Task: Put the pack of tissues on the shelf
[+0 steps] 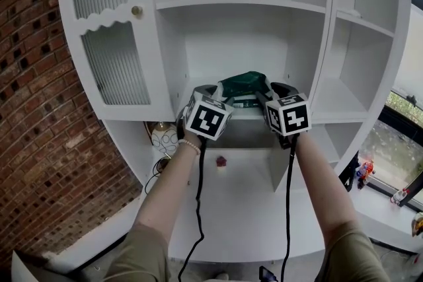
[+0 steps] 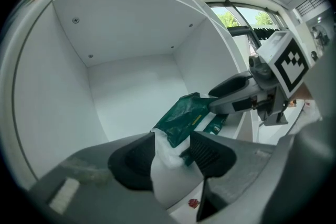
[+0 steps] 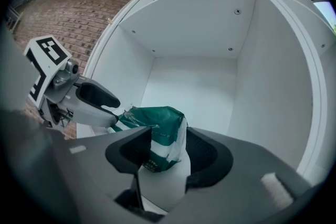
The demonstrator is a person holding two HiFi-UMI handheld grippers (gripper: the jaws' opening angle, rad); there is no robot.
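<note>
Tissue pack between both hand-held grippers

The pack of tissues lies on the cabinet's middle shelf, its ends between the jaws of the left gripper and right gripper.

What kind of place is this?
Probably a room in a home, or a set built like one: a white shelf unit with a ribbed glass door, a brick wall beside it.
</note>
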